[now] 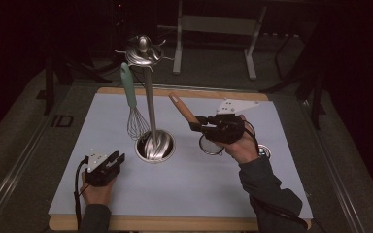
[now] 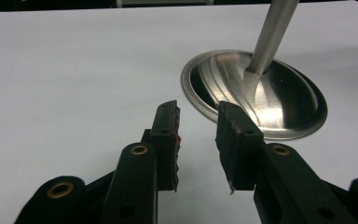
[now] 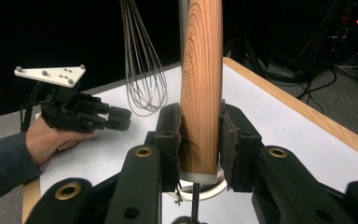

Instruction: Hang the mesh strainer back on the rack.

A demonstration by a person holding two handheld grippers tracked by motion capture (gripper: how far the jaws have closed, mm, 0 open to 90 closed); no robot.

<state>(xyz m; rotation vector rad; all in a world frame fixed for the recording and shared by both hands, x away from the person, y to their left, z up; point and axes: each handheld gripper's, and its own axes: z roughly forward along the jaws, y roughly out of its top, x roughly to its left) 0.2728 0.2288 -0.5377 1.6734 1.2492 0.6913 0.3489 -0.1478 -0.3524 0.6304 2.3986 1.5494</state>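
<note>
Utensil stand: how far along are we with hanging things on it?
Done: the whisk hangs from the stand. In hand: the right gripper is shut on the strainer's wooden handle, its mesh bowl low over the table. Left, probably: hanging the strainer on the stand. The left gripper waits open, holding nothing.

We see a wood-edged table under a white sheet covering nearly all of it. On the sheet stands a steel rack's round base, about mid-table. The left hand rests on the sheet near the front-left corner.
</note>
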